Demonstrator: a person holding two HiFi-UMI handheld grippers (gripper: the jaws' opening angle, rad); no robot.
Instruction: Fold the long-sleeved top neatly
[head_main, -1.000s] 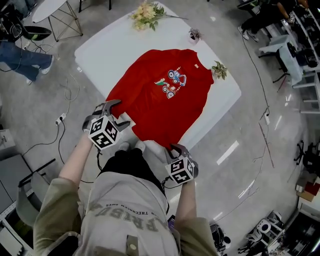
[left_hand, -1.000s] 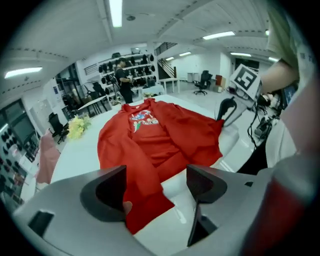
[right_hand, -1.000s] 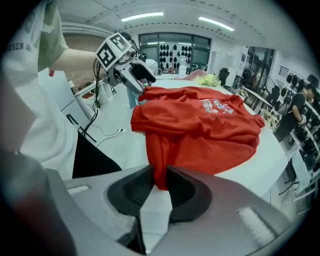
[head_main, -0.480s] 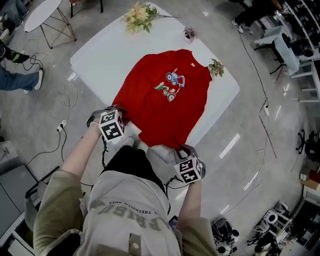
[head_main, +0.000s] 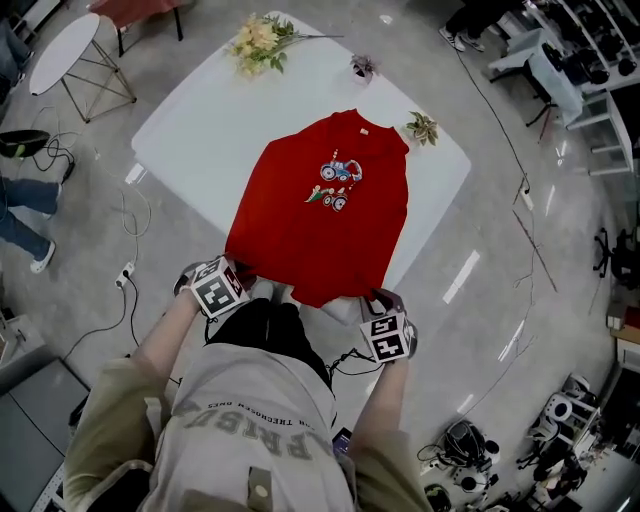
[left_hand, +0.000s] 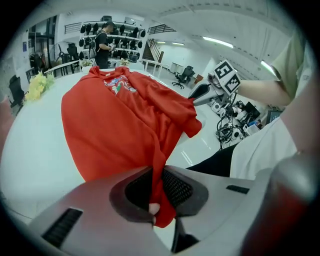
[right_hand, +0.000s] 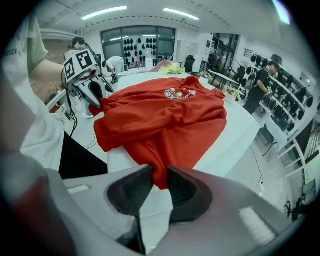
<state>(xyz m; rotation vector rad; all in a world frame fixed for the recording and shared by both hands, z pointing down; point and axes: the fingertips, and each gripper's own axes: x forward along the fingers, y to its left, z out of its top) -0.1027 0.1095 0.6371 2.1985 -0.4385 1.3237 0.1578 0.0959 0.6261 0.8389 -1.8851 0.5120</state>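
Note:
A red long-sleeved top (head_main: 320, 215) with a cartoon print lies spread on the white table (head_main: 200, 120), collar at the far end. Its near hem hangs over the table's front edge. My left gripper (head_main: 244, 282) is at the hem's left corner. In the left gripper view its jaws (left_hand: 157, 195) are closing, and the pads pinch a bunch of the red cloth (left_hand: 120, 120). My right gripper (head_main: 376, 298) holds the hem's right corner. In the right gripper view it (right_hand: 157, 182) is shut on a fold of the top (right_hand: 170, 115).
A bunch of yellow flowers (head_main: 255, 40) and two small plants (head_main: 422, 127) (head_main: 362, 67) sit at the table's far edges. A cable and a power strip (head_main: 125, 275) lie on the floor at the left. A round side table (head_main: 65, 40) stands at the far left.
My left gripper has come down to the hem's left corner and closed on the cloth. The right gripper has kept its hold and shifted slightly.

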